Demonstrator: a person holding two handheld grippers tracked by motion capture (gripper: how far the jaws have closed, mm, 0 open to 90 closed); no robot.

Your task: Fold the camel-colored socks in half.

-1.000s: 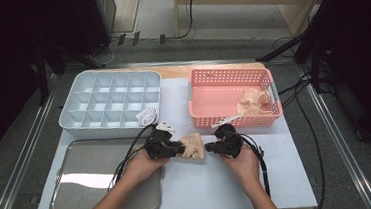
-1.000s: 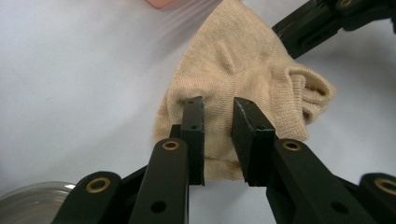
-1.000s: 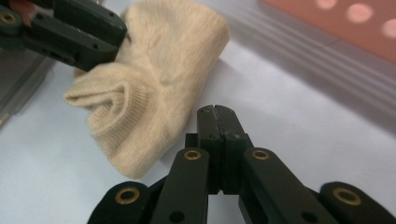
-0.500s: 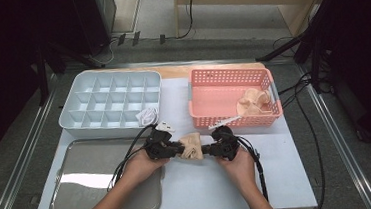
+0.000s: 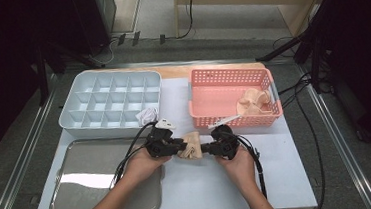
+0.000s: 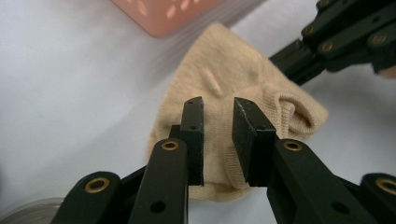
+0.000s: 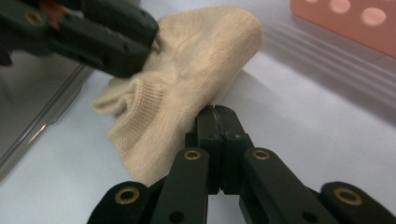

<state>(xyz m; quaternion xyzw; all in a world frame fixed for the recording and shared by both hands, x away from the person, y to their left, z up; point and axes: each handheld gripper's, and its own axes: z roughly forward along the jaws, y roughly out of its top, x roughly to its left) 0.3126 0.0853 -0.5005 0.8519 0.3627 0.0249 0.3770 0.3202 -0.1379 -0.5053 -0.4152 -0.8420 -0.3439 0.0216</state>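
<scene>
While the beige sock (image 5: 189,146) lies on the white table (image 5: 279,177) just in front of the pink basket (image 5: 208,102), both grippers meet at it from opposite sides. In the high view the left gripper (image 5: 177,146) comes in from the sock's left and the right gripper (image 5: 206,148) from its right, each held in a hand (image 5: 143,164).

In the left gripper view, the left gripper (image 6: 218,140) shows its two black jaws parted by a narrow gap. The sock (image 6: 233,88) lies beneath and beyond them, its fabric visible through the gap; the pads do not press it. These jaws have just been opening slightly, with sock fabric lying between them.

In the right gripper view, the right gripper (image 7: 217,116) has its jaws clenched fully together, pad against pad. The sock (image 7: 187,84) lies bunched just ahead and to the left of the tips, touching them. Whether any edge of fabric is pinched between them cannot be told.

A metal tray (image 5: 80,193) and a divided grey organiser (image 5: 73,106) sit to the left, apart from the sock.
</scene>
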